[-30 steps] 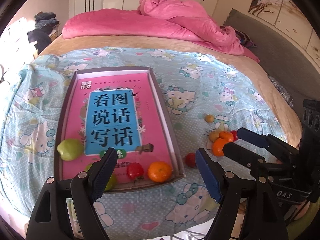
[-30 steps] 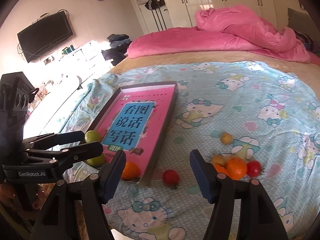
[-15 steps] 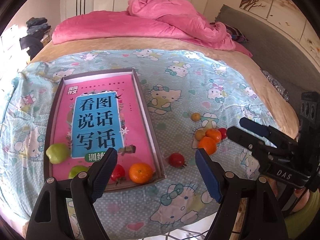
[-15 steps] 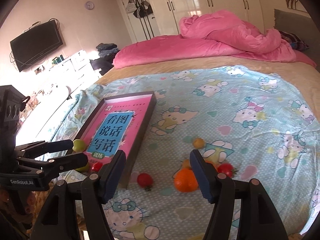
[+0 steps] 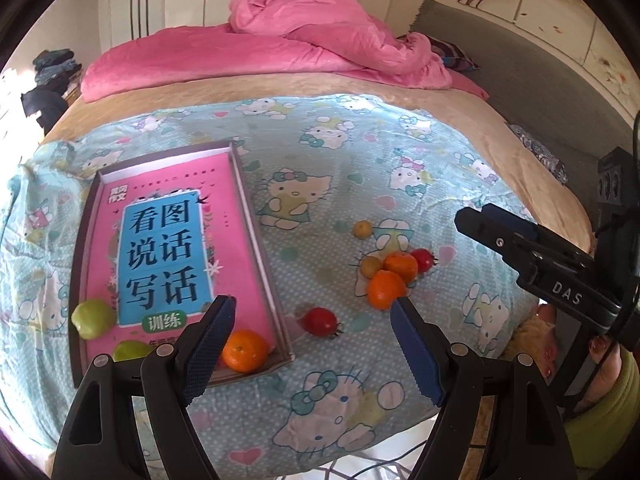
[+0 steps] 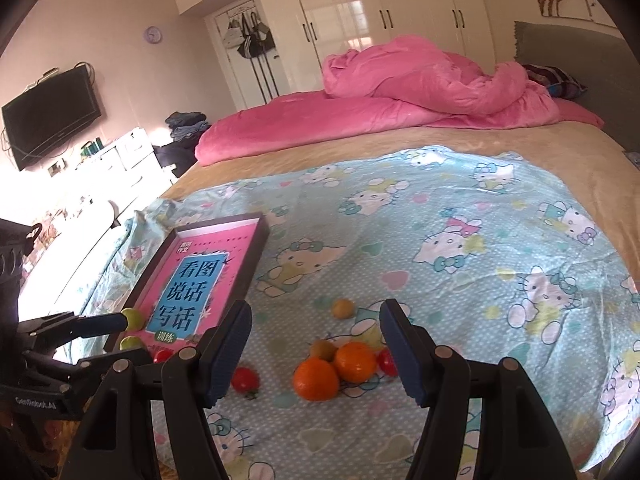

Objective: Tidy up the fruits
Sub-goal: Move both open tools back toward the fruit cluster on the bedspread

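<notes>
A shallow box (image 5: 256,240) with a pink book cover as its floor lies on the Hello Kitty sheet. At its near end sit a green apple (image 5: 93,318), a second green fruit (image 5: 130,350) and an orange (image 5: 245,350). On the sheet lie a red tomato (image 5: 320,321), two oranges (image 5: 386,290), another tomato (image 5: 422,259) and two small yellowish fruits (image 5: 363,229). My left gripper (image 5: 312,304) hangs open and empty above the box's near right corner. My right gripper (image 6: 316,306) is open and empty above the orange cluster (image 6: 316,378), and it shows at the right (image 5: 474,213).
A crumpled pink duvet (image 6: 400,92) covers the far end of the bed. The bed's near edge runs just under both grippers. A hand in a green sleeve (image 5: 600,380) holds the right gripper. White wardrobes (image 6: 360,12) and a wall TV (image 6: 52,112) stand beyond.
Both grippers have shifted right and drawn back from the bed. The box has slid left in both views and the loose fruits now sit between the right gripper's fingers. Both gaps are unchanged.
</notes>
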